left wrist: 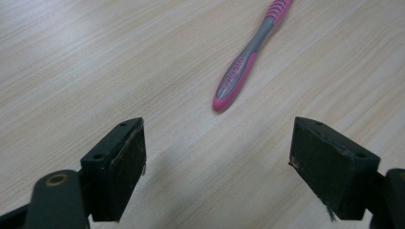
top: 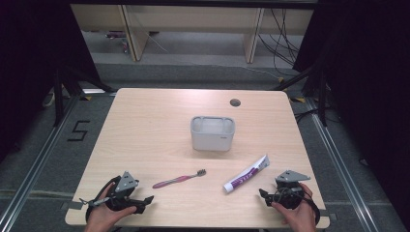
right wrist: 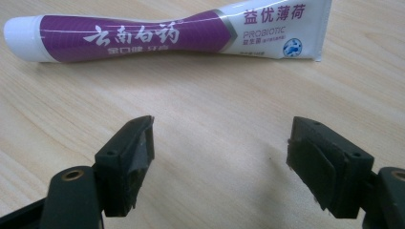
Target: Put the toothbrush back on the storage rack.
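A container [top: 212, 133] stood near the middle of the table [top: 145, 125]. Nearer the person, a toothbrush [top: 179, 179] lay to its left and a toothpaste tube [top: 246, 173] to its right, well apart. A round hole [top: 235, 102] sat behind the container, toward the far edge.

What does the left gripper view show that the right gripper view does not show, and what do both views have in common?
The left gripper view has the pink and grey toothbrush, lying handle end toward the left gripper, apart from the jaws. The right gripper view has instead the purple and white toothpaste tube, lying flat across the picture ahead of the right gripper. Both views share the light wooden table and two black jaws standing wide open with nothing between them.
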The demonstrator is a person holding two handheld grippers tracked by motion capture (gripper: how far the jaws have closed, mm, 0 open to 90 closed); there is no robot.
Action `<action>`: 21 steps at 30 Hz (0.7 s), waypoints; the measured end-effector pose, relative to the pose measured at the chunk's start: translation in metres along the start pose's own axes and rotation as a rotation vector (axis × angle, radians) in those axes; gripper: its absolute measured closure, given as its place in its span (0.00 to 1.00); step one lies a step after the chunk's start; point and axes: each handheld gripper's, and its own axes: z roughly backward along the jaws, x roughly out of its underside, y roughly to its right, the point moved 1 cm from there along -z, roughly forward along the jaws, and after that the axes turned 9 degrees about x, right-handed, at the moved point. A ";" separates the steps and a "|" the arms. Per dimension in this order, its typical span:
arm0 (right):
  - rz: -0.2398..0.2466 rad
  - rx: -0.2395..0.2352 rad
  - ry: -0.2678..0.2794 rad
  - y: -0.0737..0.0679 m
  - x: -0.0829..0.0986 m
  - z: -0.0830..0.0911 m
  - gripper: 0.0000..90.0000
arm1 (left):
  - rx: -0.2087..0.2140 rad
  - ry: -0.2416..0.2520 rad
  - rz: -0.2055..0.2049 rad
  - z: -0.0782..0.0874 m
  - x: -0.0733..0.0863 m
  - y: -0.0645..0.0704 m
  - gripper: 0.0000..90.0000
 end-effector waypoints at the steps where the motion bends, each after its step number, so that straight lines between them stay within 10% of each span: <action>1: 0.000 0.006 -0.001 0.000 0.000 0.001 0.28 | 0.002 0.000 -0.001 0.000 0.000 0.000 0.22; 21: -0.016 -0.014 0.013 0.000 -0.001 0.000 0.29 | 0.015 -0.015 -0.004 -0.007 -0.012 0.001 0.26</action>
